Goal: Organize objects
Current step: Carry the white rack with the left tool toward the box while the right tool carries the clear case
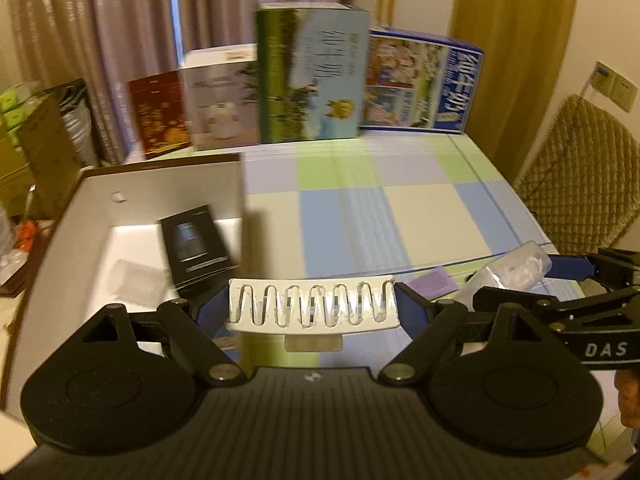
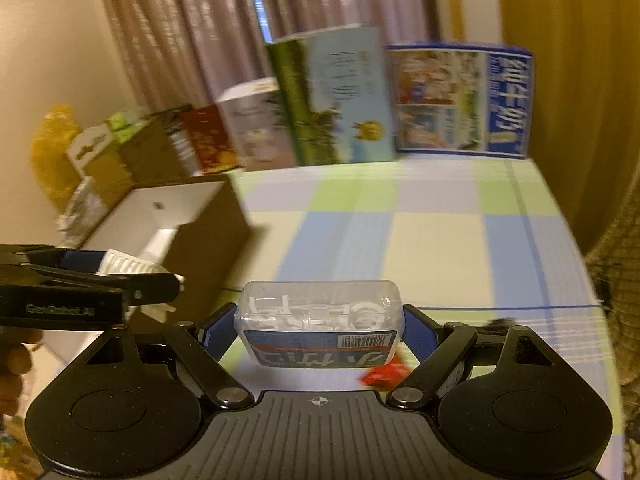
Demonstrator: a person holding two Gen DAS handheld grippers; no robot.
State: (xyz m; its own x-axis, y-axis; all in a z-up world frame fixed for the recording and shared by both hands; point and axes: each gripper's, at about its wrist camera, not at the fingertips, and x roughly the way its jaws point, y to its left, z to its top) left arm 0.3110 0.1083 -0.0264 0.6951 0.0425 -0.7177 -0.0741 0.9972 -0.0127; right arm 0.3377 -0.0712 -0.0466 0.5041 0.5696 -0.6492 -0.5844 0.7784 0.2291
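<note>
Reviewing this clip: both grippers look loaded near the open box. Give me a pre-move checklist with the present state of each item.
1. Left gripper clamped on the white hair claw clip: ok.
2. Right gripper clamped on the clear floss pick case: ok.
3. White-lined box open on top: ok.
4. Room left in the box beside the black booklet: ok, bare floor shows.
5. Clip directly above the box opening: cannot tell; it sits near the box's right wall.
6. Grippers apart from each other: ok, though close.
</note>
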